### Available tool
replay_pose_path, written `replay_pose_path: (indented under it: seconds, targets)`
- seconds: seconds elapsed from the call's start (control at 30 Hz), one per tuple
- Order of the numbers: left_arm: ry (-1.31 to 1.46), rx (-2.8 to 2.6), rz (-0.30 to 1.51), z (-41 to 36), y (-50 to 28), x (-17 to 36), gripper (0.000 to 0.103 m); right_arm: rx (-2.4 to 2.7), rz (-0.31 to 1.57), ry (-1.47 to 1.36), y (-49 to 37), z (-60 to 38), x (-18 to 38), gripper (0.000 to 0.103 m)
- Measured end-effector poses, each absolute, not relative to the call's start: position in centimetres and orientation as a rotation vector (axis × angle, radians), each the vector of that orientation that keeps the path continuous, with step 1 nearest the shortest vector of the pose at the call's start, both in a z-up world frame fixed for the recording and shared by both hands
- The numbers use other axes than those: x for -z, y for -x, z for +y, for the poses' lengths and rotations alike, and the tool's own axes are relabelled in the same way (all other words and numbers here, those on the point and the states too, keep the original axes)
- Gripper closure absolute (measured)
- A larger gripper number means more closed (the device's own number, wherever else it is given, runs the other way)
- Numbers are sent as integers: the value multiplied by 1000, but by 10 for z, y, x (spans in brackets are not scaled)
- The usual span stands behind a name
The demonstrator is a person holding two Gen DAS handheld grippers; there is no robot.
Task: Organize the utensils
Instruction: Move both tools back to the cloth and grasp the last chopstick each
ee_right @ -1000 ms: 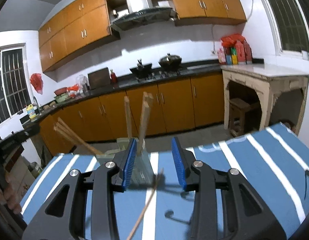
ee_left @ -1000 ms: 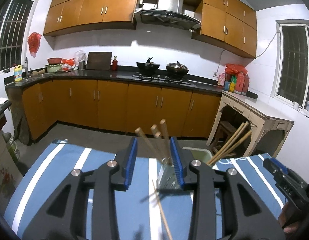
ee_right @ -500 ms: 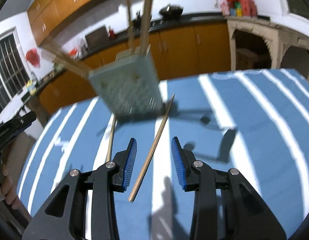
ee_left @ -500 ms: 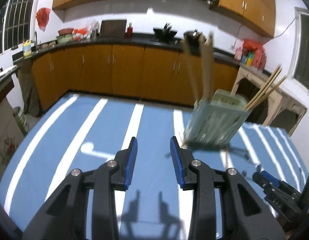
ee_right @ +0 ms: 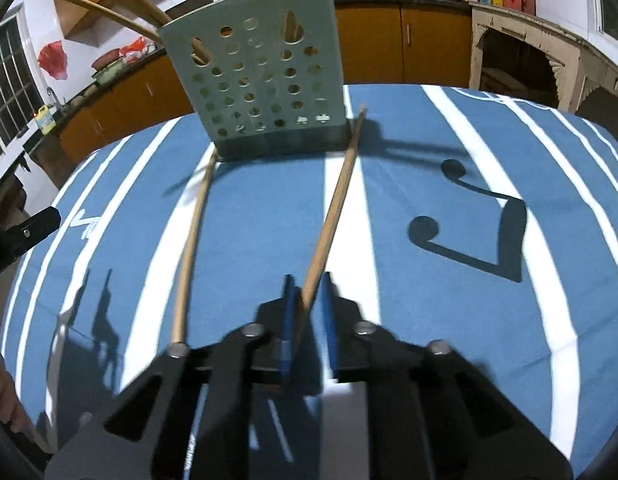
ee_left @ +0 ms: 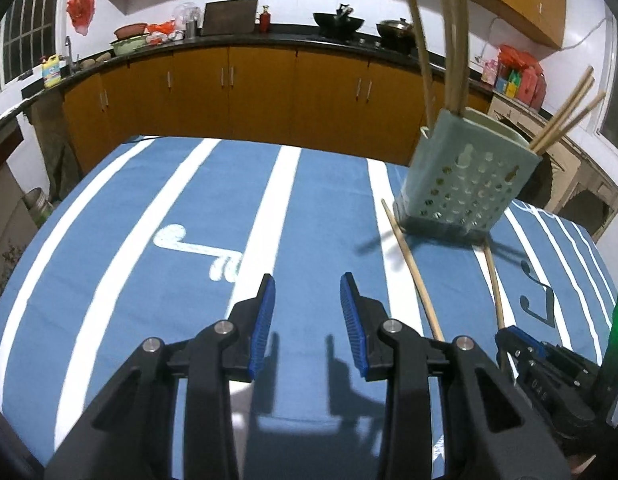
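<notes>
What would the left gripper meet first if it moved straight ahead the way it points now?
Probably only the blue striped tablecloth. The left gripper is open and empty, angled down at bare cloth. The nearest loose chopstick and the green holder lie to its right, outside that line; depth is uncertain.

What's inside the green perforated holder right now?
Wooden chopsticks stand in the holder: a cluster at one end, more leaning out at the other. Their lower ends show only through the holes; the bottom is hidden.

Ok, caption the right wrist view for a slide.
Right gripper shut on a chopstick lying before the holder.
</notes>
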State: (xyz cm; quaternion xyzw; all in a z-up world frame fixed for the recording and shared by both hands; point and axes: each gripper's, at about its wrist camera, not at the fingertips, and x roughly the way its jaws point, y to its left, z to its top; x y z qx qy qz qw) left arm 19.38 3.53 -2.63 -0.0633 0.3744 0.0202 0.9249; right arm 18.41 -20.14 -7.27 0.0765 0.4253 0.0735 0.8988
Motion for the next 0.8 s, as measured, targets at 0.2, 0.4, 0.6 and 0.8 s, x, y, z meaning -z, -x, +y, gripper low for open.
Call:
replay_pose_path:
  seconds: [0.2, 0.4, 0.6, 0.8]
  targets:
    - [91, 46, 803, 0, -196, 38, 69, -54, 868, -225, -180, -252, 74, 95]
    - [70, 128, 860, -42, -205, 54, 68, 60, 859, -299, -177, -302, 74, 95]
    - [26, 105, 920, -69, -215, 76, 69, 30, 854, -278, -169, -304, 75, 95]
    - [-17, 71, 905, -70, -218, 83, 91, -28, 859, -252, -171, -291, 74, 95]
